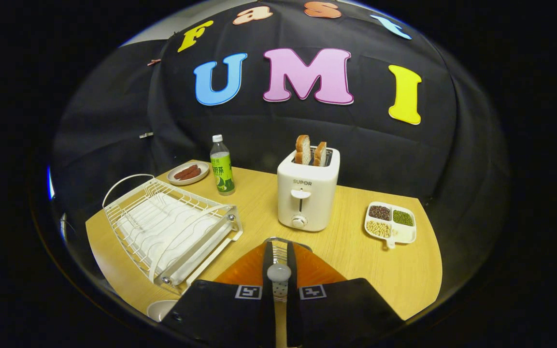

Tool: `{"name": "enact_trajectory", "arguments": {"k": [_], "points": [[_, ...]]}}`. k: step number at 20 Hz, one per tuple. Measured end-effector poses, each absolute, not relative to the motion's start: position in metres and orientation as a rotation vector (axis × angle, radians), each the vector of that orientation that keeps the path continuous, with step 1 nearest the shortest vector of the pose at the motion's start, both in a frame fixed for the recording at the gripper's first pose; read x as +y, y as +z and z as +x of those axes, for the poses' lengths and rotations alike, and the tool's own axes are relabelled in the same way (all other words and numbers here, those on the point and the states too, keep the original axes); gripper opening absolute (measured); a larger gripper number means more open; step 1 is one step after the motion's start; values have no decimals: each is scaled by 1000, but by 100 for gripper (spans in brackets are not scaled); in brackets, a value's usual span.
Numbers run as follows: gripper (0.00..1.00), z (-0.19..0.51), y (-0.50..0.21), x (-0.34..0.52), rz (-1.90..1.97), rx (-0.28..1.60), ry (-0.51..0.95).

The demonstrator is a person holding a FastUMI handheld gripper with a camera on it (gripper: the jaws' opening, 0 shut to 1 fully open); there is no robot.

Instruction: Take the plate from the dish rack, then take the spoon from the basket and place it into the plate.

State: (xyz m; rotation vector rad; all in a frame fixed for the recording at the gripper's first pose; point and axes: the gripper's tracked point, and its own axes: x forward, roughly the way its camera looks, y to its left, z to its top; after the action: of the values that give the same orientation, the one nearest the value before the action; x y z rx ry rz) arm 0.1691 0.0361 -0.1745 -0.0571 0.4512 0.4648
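Observation:
My gripper (279,251) is shut on the spoon (278,273). Its grey rounded end and speckled, pale handle stand upright between the two black fingers (267,266). Just beyond the fingers sits an orange basket (317,268) with a thin wire handle. The white wire dish rack (172,232) stands to the left of the fingers with no dish in its slots. A white round plate (160,309) shows at the table's near left edge, mostly hidden by the gripper's body.
A white toaster (307,193) holding two bread slices stands beyond the basket. A green bottle (222,166) and a small dish of sausages (188,173) are at the back left. A divided tray of beans (390,223) lies to the right on the wooden table (394,275).

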Motion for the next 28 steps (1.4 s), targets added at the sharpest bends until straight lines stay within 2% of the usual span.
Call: {"name": "enact_trajectory", "arguments": {"k": [6,14,21,28], "points": [[13,140,-122,41,45,411,589],[13,65,-92,56,50,409,755],[13,1,-155,86,50,565,874],[13,-10,-198,102,29,634,891]]}}
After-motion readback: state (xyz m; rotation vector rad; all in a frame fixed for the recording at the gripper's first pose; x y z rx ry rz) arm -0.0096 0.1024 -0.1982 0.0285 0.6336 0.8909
